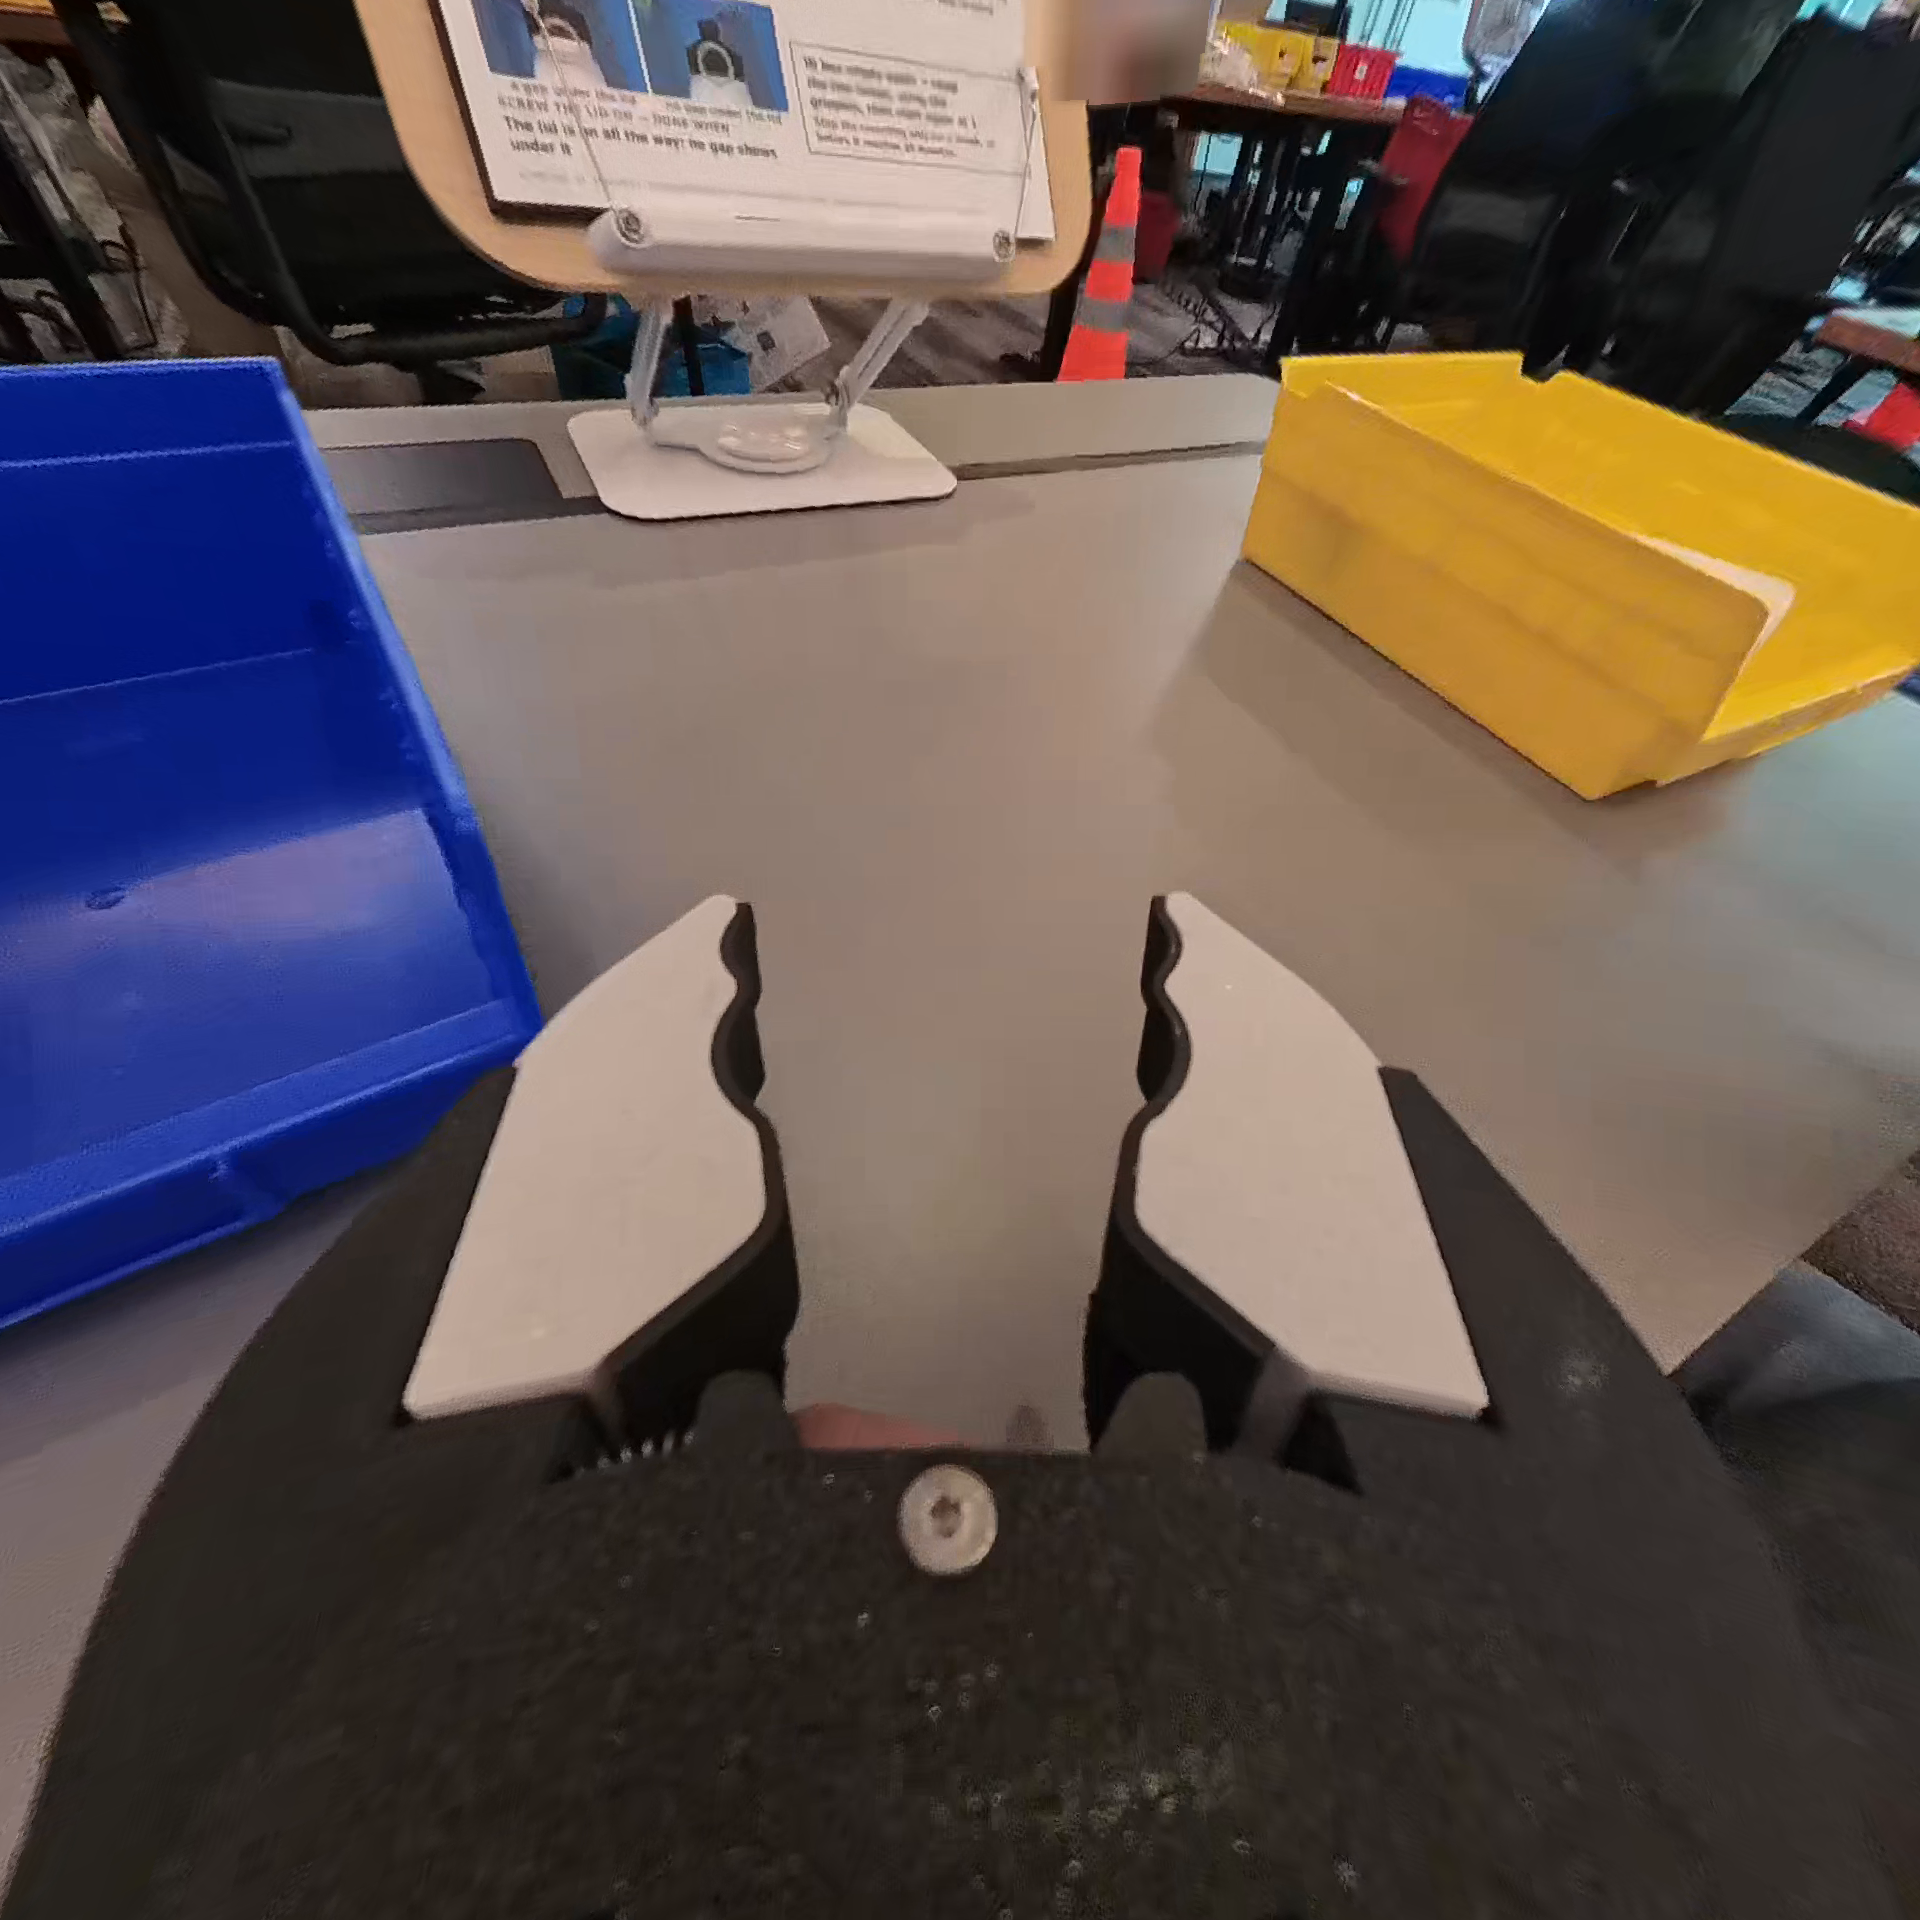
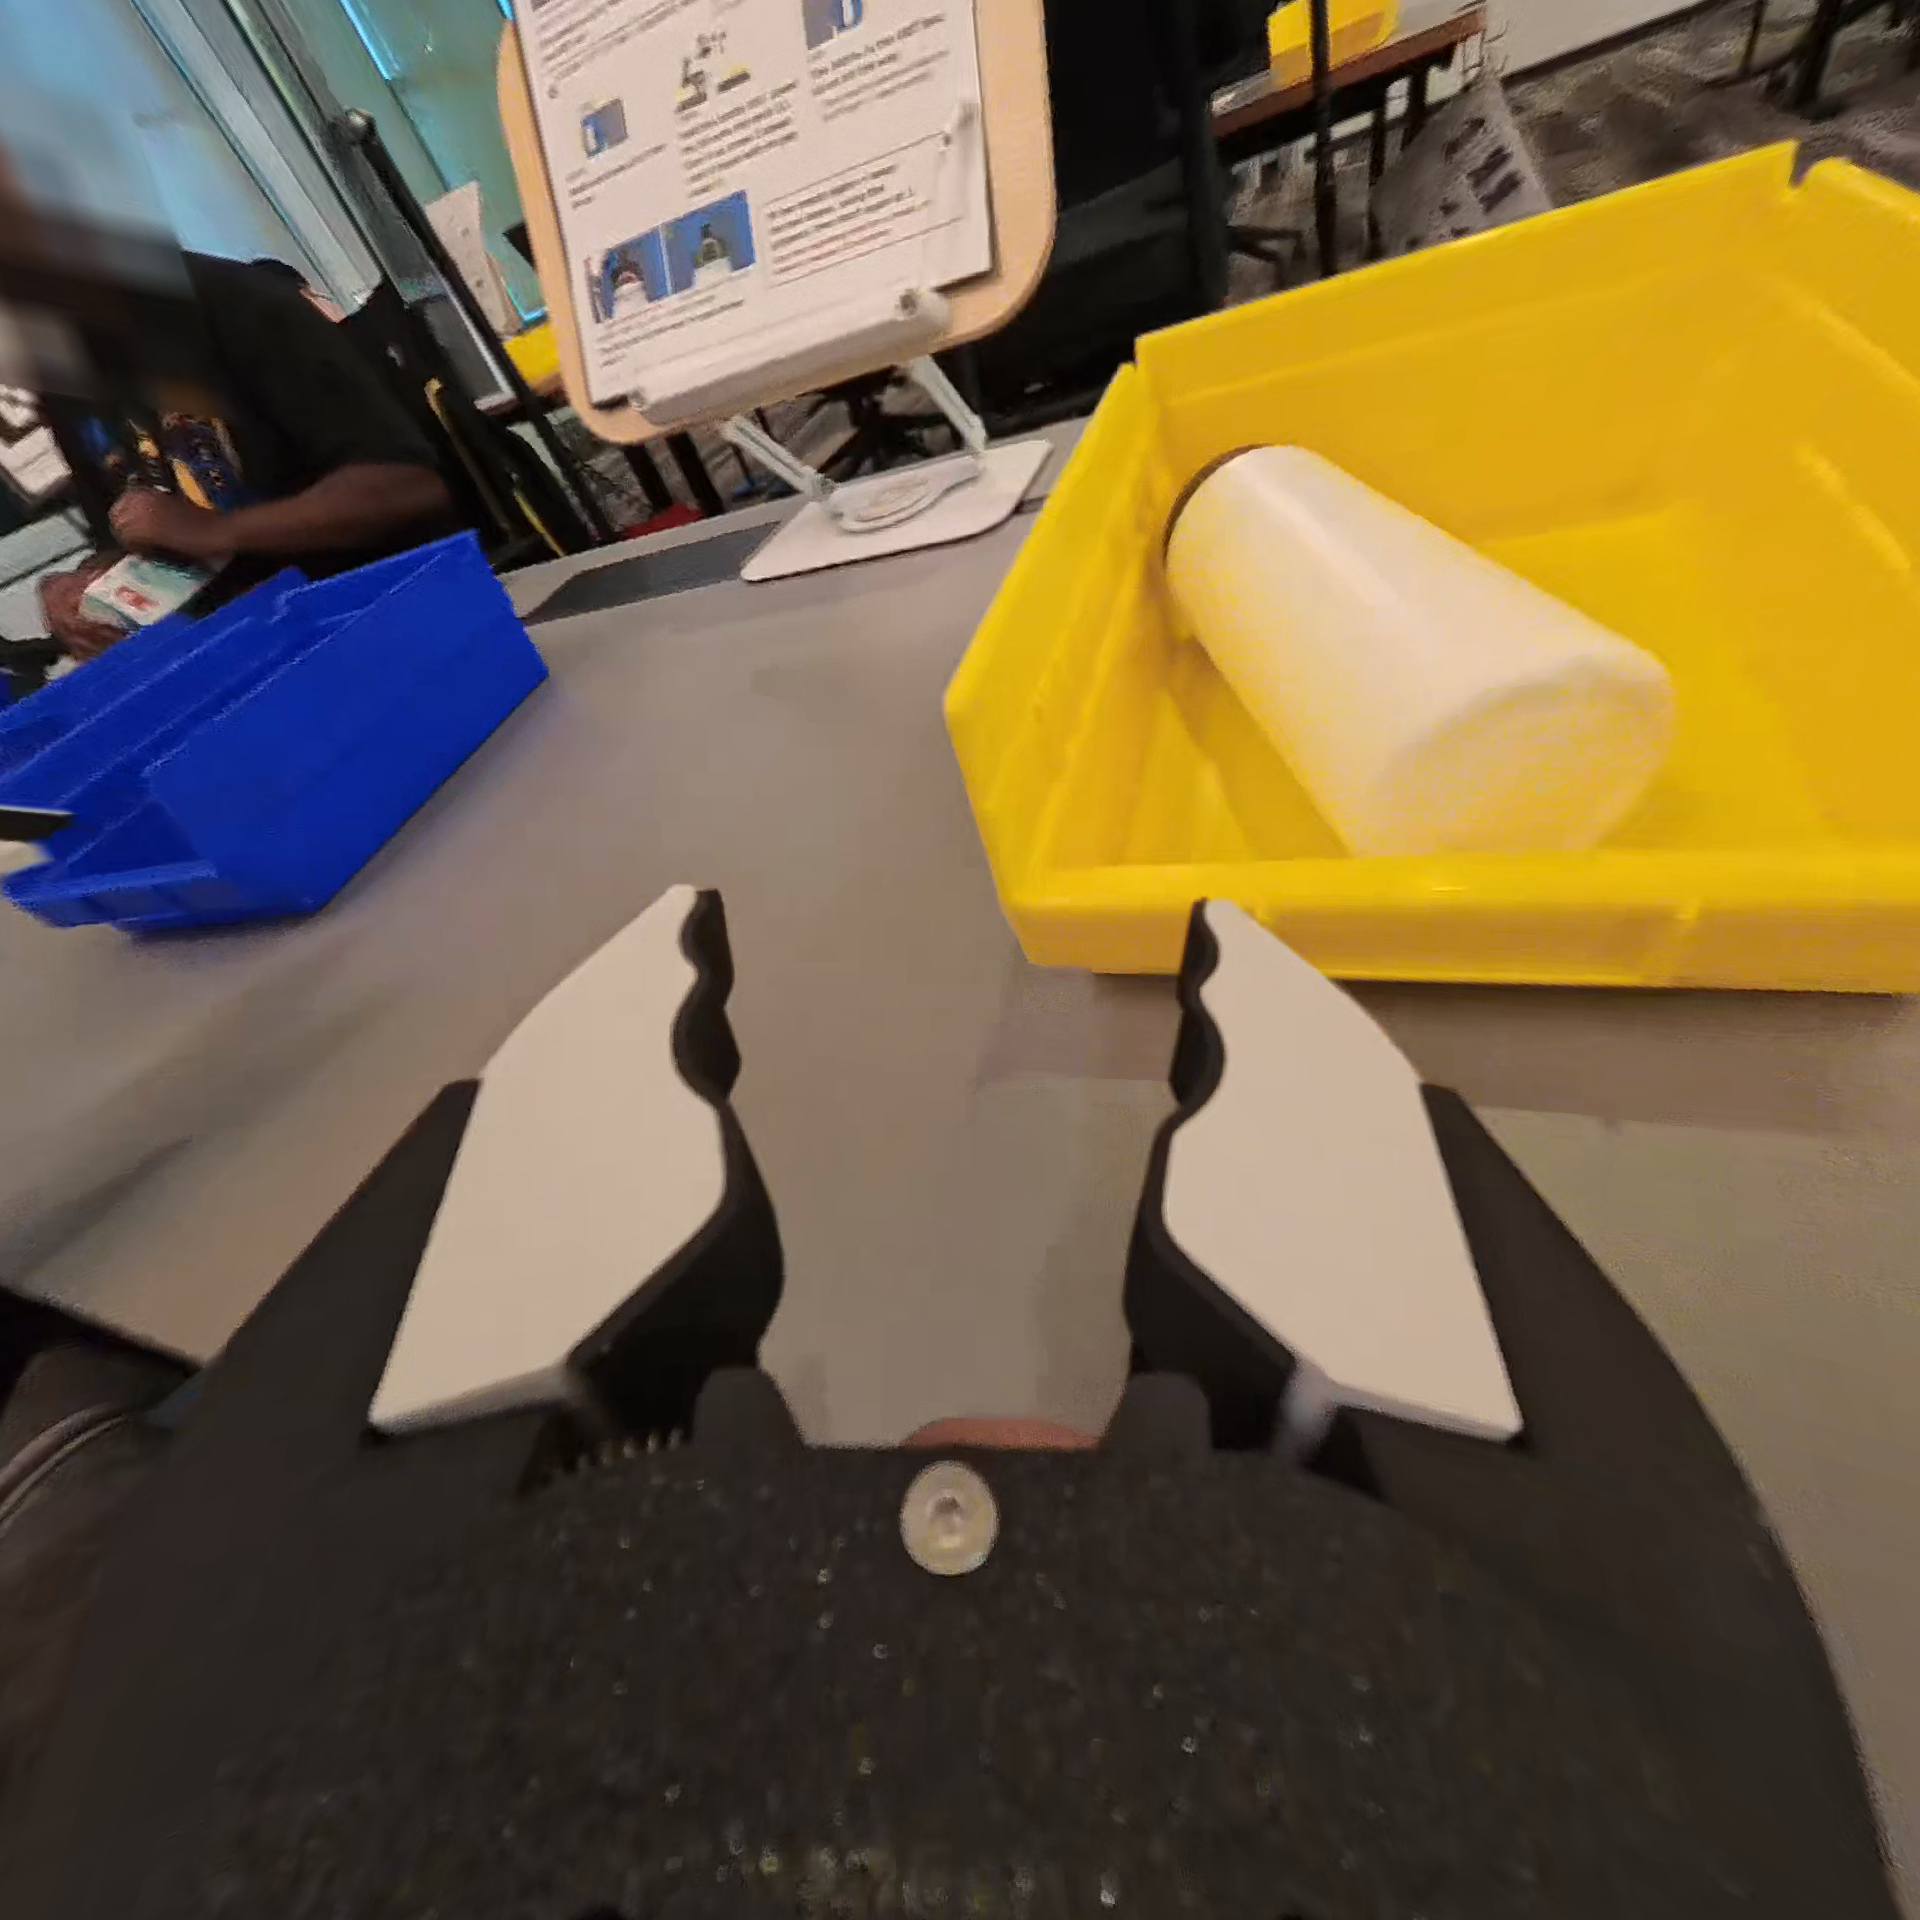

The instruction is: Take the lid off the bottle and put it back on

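Note:
A white bottle (image 2: 1403,655) lies on its side in the yellow bin (image 2: 1351,920), its dark lid end (image 2: 1184,509) pointing toward the bin's far left corner. My right gripper (image 2: 951,909) is open and empty over the grey table, just in front of the bin's near left corner and apart from the bottle. My left gripper (image 1: 948,914) is open and empty over the middle of the table, between the blue bin (image 1: 208,779) and the yellow bin (image 1: 1507,623). The bottle is hidden in the left wrist view.
A stand with an instruction sheet (image 1: 758,135) sits at the table's far edge and also shows in the right wrist view (image 2: 769,208). The blue bin (image 2: 270,727) stands at the left. A person (image 2: 281,447) sits beyond it. An orange cone (image 1: 1107,281) stands on the floor behind.

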A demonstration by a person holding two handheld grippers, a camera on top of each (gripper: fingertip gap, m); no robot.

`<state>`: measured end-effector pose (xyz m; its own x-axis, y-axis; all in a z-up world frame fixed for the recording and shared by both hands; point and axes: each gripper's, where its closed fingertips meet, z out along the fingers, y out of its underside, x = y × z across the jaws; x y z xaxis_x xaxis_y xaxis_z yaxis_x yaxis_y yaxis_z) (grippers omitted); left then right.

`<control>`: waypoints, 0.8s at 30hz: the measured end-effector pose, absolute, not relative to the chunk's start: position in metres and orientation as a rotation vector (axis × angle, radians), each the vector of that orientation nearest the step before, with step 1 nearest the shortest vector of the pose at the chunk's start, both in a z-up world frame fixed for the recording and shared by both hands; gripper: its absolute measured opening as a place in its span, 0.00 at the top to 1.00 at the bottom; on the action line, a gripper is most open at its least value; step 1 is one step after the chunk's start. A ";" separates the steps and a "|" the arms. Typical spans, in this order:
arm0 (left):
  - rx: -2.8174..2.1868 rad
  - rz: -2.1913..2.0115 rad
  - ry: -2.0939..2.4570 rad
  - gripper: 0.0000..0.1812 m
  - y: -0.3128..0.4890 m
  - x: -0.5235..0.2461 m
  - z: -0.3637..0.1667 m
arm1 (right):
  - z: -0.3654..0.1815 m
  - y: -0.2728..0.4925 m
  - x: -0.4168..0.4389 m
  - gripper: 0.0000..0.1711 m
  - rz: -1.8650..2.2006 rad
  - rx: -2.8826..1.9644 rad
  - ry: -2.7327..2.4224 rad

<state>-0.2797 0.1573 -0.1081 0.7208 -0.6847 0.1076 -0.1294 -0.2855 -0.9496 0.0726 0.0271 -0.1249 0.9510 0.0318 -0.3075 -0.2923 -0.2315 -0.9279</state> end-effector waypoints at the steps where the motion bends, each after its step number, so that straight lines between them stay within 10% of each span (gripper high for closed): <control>1: -1.802 -0.630 0.651 0.61 0.156 -0.275 -0.109 | -0.117 0.022 0.072 0.54 0.307 -1.777 0.172; 24: -1.875 -0.738 0.636 0.62 0.150 -0.266 -0.121 | -0.146 0.070 0.034 0.45 0.332 -1.911 0.013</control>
